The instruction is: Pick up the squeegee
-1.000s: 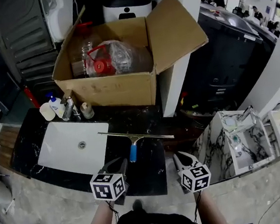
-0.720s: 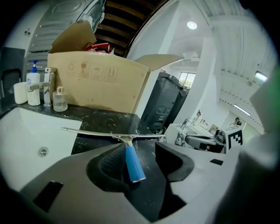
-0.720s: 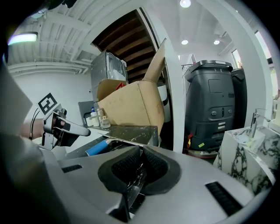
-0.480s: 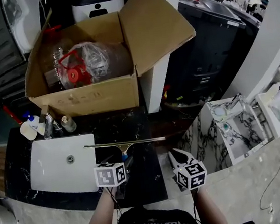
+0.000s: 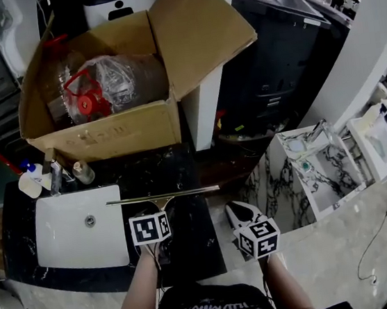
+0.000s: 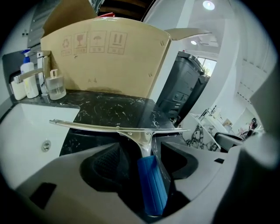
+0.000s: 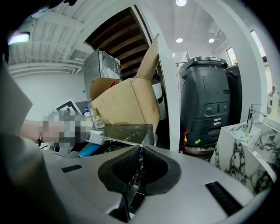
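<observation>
The squeegee [image 5: 164, 196] lies on the black marble counter [image 5: 195, 227], its long metal blade crosswise and its blue handle pointing toward me. In the left gripper view the blade [image 6: 118, 127] runs across ahead and the blue handle [image 6: 151, 186] lies between the two jaws. My left gripper [image 5: 162, 214] is open; its jaws have just been opening, and the pads stand clear of the handle on both sides. My right gripper [image 5: 238, 212] hovers off the counter's right end, shut with nothing in it, its pads meeting [image 7: 139, 154].
A white sink basin [image 5: 77, 231] is set in the counter left of the squeegee, with a faucet and bottles [image 5: 49, 178] behind it. An open cardboard box [image 5: 107, 136] stands at the back. A white marbled stand [image 5: 314, 170] is at the right.
My left gripper has moved forward and down over the squeegee's handle, and its jaws have gone from shut to open. The right gripper has shifted slightly.
</observation>
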Action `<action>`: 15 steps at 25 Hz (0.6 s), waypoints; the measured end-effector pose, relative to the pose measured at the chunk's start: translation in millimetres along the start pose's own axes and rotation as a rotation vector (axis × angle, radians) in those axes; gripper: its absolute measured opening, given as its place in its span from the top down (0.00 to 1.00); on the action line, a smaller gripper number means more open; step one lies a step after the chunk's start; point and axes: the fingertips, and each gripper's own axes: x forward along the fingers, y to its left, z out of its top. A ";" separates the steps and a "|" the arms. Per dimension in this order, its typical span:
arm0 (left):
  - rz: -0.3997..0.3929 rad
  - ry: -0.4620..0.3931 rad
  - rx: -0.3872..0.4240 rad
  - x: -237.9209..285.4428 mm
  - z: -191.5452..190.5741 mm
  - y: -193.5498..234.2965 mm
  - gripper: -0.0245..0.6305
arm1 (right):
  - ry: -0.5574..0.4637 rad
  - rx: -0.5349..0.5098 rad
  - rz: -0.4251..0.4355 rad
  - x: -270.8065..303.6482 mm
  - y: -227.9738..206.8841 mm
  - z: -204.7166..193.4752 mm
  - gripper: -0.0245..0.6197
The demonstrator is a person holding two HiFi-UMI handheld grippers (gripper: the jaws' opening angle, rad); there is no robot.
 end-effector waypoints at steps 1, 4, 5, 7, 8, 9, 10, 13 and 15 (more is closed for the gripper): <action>0.010 0.003 -0.004 1.3 -0.5 0.1 0.49 | 0.001 0.001 0.001 -0.6 -1.2 -0.9 0.88; 0.054 0.032 0.005 5.6 -5.2 -0.4 0.50 | 0.002 0.005 0.007 -3.3 -4.1 -2.5 0.88; 0.075 0.039 0.013 6.6 -6.3 -0.2 0.53 | 0.002 0.005 0.010 -4.2 -4.4 -2.8 0.88; 0.111 0.041 0.023 8.0 -7.1 0.8 0.56 | 0.002 0.004 0.017 -6.0 -4.5 -3.5 0.88; 0.124 0.040 0.025 8.6 -6.8 1.3 0.57 | 0.002 0.005 0.020 -6.9 -4.7 -4.1 0.88; 0.132 0.037 0.028 9.1 -6.3 1.3 0.57 | 0.002 0.006 0.022 -7.8 -5.4 -5.0 0.88; 0.134 0.034 0.031 9.7 -5.9 0.7 0.57 | 0.003 0.007 0.023 -8.6 -6.3 -6.4 0.88; 0.106 0.033 0.022 12.0 -7.0 -5.5 0.70 | 0.009 0.013 0.026 -11.8 -8.6 -12.0 0.88; 0.099 0.030 0.006 11.8 -7.8 -7.3 0.75 | 0.010 0.014 0.031 -14.7 -8.6 -13.9 0.88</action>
